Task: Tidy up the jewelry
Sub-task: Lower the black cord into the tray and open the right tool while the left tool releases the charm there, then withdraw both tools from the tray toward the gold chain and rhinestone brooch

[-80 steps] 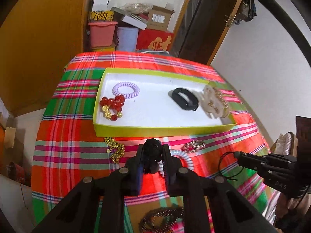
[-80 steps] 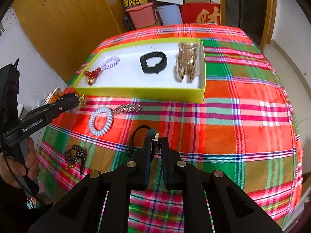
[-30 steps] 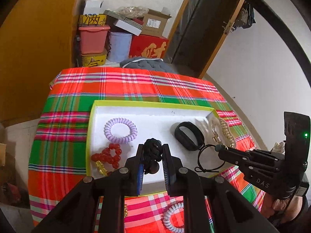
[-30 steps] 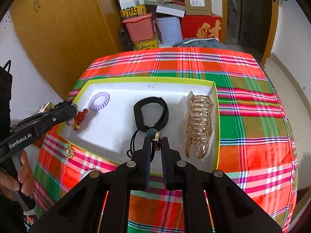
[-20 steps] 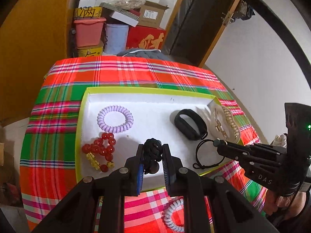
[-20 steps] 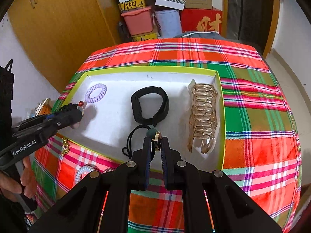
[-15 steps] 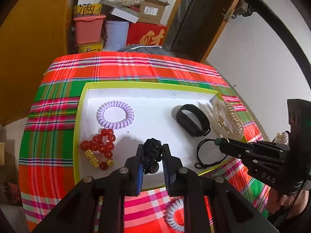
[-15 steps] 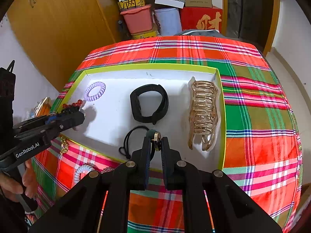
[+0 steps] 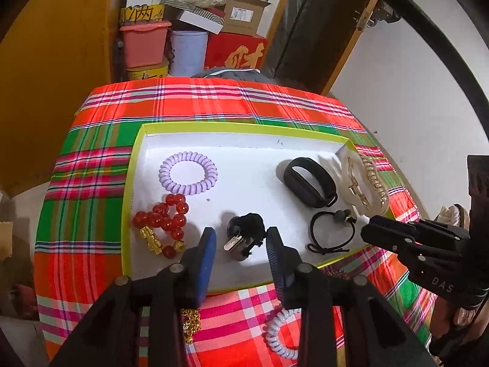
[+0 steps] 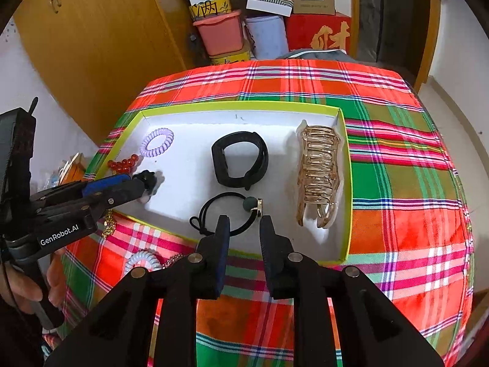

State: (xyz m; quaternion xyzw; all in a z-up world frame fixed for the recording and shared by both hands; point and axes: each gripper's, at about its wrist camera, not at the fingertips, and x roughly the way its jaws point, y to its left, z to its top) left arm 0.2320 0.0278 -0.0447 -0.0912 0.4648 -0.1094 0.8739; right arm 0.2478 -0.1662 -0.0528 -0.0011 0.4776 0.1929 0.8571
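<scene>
A yellow-rimmed white tray [image 9: 131, 183] lies on the plaid cloth. My left gripper [image 9: 240, 238] hovers over its near edge with its jaws opening. A black fuzzy hair clip [image 9: 249, 234] rests on the tray floor between them, and the pads are clear of it. My right gripper [image 10: 244, 229] is also opening. A black elastic hair tie with a green bead [image 10: 227, 211] lies in the tray at its fingertips, untouched by the pads. In the right wrist view the left gripper [image 10: 143, 186] shows at the tray's left side.
The tray also holds a lilac coil tie [image 9: 188, 172], a red bead bracelet [image 9: 165, 223], a black band [image 9: 308, 183] and a gold claw clip [image 9: 366, 183]. On the cloth near me lie a gold chain [image 9: 191, 325] and a pale coil tie [image 9: 278, 333]. Boxes stand behind the table.
Both grippers came from the cloth to over the tray with their items. Their jaws have now parted, and the fuzzy clip and the hair tie lie on the tray floor.
</scene>
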